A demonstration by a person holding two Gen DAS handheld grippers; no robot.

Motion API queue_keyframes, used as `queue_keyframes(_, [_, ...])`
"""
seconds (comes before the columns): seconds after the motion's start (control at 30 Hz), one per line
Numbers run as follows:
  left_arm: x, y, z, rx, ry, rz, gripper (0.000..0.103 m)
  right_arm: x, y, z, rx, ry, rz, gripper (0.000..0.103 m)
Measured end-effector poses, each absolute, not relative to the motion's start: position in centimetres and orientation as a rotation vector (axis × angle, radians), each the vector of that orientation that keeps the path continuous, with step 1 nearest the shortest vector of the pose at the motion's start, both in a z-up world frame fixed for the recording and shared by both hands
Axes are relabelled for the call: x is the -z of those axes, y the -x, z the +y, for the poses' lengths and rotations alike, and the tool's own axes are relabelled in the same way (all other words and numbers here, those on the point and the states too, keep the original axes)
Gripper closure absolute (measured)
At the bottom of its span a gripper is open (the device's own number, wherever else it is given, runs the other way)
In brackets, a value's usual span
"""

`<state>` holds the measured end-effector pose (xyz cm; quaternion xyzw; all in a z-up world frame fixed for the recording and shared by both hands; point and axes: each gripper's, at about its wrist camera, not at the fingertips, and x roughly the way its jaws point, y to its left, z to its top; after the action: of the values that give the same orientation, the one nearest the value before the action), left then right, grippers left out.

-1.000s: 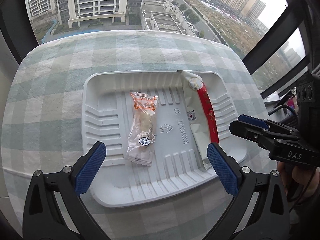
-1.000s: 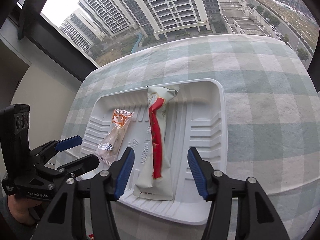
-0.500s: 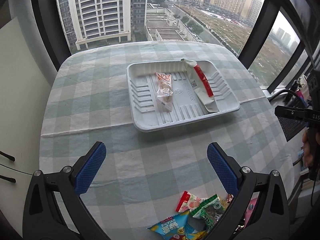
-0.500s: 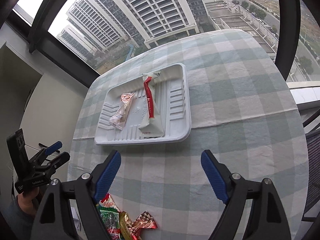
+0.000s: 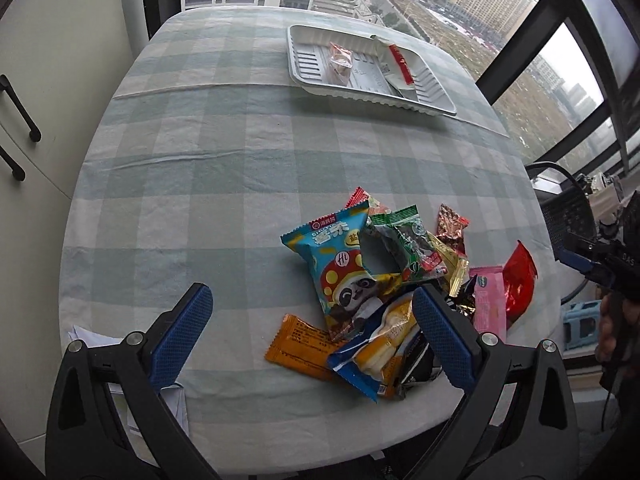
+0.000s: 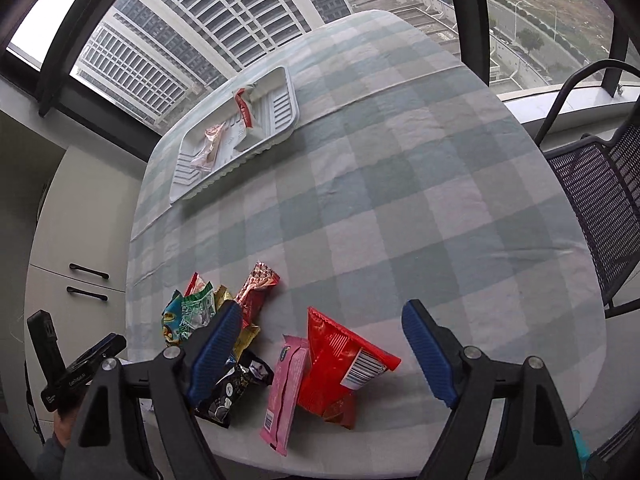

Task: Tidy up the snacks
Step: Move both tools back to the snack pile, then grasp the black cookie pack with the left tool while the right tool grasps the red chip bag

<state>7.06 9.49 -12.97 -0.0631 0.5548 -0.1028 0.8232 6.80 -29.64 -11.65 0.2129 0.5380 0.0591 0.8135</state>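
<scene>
Left gripper (image 5: 310,338) spread wide, nothing clamped. Below and between its jaws, on the checked tablecloth (image 5: 224,168): an orange packet (image 5: 298,344) lying flat, and the lower corner of a blue panda bag (image 5: 340,268). Against the right-hand blue pad (image 5: 440,336), seen from above, a blue-and-yellow packet (image 5: 380,350), partly hidden by that finger; possibly touching, hard to tell through the fisheye.

Right gripper (image 6: 320,350) also wide apart, jaws just opened further, gripping nothing. Between them, lower on the table: a red bag (image 6: 340,360) with its barcode end toward the right-hand pad, and a pink packet (image 6: 286,384) just beside it, overlapping its left edge. Behind the left-hand pad (image 6: 216,348), a black packet (image 6: 236,388) and the rest of the heap: green packet (image 6: 196,312), reddish-brown wrapper (image 6: 256,290).

Well apart, at the far side of the table by the window, a white tray (image 5: 316,80) holding two items: a clear wrapper with orange print (image 5: 340,64) and a long white-and-red packet (image 5: 396,68) leaning on the tray's far rim.

At the right edge of the left wrist view, the other gripper held in a hand (image 5: 612,320). A dark mesh chair (image 6: 600,200) beside the table.
</scene>
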Motion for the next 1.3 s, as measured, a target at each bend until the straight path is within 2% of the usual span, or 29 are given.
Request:
queue_keyframes(0.23, [14.5, -3.9, 5.4, 0.364, 0.096, 1.228, 0.002, 15.0, -3.4, -28.5, -0.078, -0.504, 1.209, 0.019])
queue_keyframes(0.6, [15.0, -3.3, 0.2, 0.507, 0.007, 1.246, 0.003, 18.1, -4.0, -28.3, -0.071, -0.555, 1.225, 0.022])
queue_keyframes(0.77, [16.7, -3.8, 1.5, 0.515, 0.051, 1.288, 0.021, 18.3, -4.7, -27.5, -0.108, -0.542, 1.22, 0.024])
queue_keyframes(0.93, [16.0, -4.7, 1.0, 0.587, 0.036, 1.259, 0.028, 18.9, -5.2, -27.4, -0.114, -0.542, 1.231, 0.027])
queue_keyframes(1.1, [15.8, -4.4, -3.1, 0.664, -0.196, 1.241, 0.028, 19.4, -5.8, -27.6, -0.119, -0.546, 1.238, 0.03])
queue_keyframes(1.3, [18.7, -4.1, -7.0, 0.686, -0.372, 1.305, 0.028, 19.7, -6.1, -27.5, -0.13, -0.534, 1.24, 0.034])
